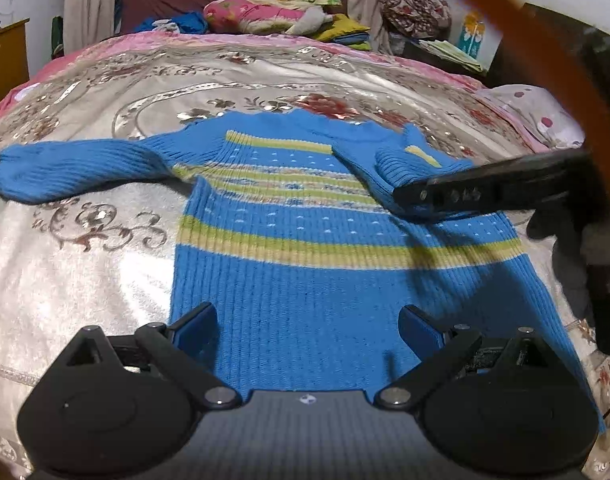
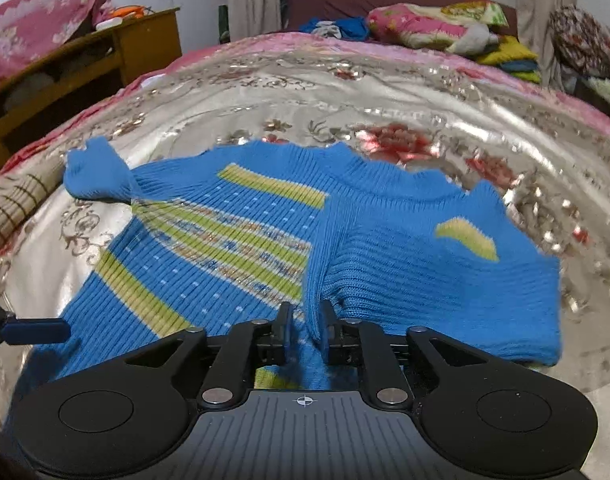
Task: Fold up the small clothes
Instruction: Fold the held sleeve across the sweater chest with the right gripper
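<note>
From my left gripper (image 1: 307, 330), I see the blue striped sweater (image 1: 305, 240) flat on the shiny flowered bedspread (image 1: 105, 240). Its jaws are wide open above the sweater's hem, holding nothing.

From my right gripper (image 2: 305, 326), the jaws are a little apart around a sweater sleeve fold; I can't tell if they pinch it.

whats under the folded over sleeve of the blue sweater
The folded sleeve lies on the blue sweater, covering part of its striped chest; what pattern continues beneath is hidden. The floral bedspread lies under the sweater.
</note>
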The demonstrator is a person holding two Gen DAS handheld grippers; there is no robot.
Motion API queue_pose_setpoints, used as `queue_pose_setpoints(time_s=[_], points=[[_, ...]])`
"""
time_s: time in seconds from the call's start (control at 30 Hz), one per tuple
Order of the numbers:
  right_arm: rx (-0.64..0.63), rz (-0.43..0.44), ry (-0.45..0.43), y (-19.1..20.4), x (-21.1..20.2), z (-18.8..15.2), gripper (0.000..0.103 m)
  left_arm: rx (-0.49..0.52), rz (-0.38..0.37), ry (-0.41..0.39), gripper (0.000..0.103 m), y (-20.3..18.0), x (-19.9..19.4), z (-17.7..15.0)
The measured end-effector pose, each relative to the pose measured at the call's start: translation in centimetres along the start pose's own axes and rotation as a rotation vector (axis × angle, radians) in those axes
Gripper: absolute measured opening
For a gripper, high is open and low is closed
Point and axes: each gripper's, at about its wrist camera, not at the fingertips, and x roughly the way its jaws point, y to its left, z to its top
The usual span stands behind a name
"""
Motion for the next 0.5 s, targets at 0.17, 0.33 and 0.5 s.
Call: queue_pose_setpoints(time_s=[0.17, 0.33, 0.5], points=[[-0.041, -0.056, -0.045, 1.0, -0.1, 1.6, 0.033, -0.001, -0.003, -0.012, 0.103, 0.3, -0.3, -0.2], [-0.081, -0.058, -0.036, 2.7, 2.8, 3.6, 0.033, -0.009, -0.007, -0.012, 0.103, 0.6, -0.3, -0.2], [-0.056, -0.141, 0.055, 2.1, 6.8, 4.8, 0.031, 0.003, 0.002, -0.023, 0.103, 0.7, -0.4, -0.3]])
